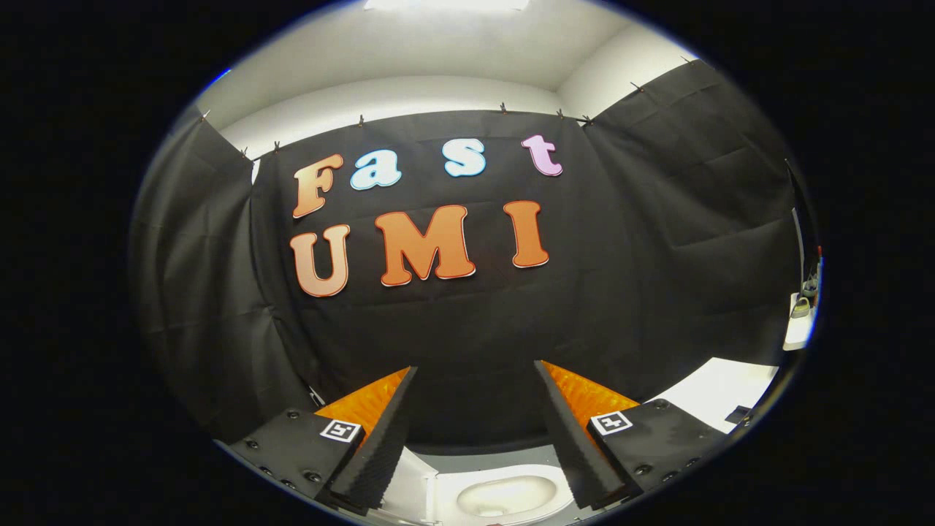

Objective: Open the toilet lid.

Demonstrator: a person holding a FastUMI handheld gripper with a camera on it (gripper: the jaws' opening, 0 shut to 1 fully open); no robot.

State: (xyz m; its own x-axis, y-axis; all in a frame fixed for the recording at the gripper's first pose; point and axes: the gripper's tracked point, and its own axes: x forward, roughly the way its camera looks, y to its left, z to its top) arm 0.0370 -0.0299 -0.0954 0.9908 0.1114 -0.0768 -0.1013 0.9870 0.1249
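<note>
Two fingers [394, 431] of the gripper [475, 369] stand wide apart, clamping nothing, aimed at the black cloth wall [475, 321] ahead. Off beyond the right finger lies a white surface [719, 391]. Below and between the fingers sits the toilet [504, 493], its pale oval bowl exposed; the lid cannot be made out, nor its long axis.

Gripper-mounted fisheye, high above toilet [504, 493]
</note>
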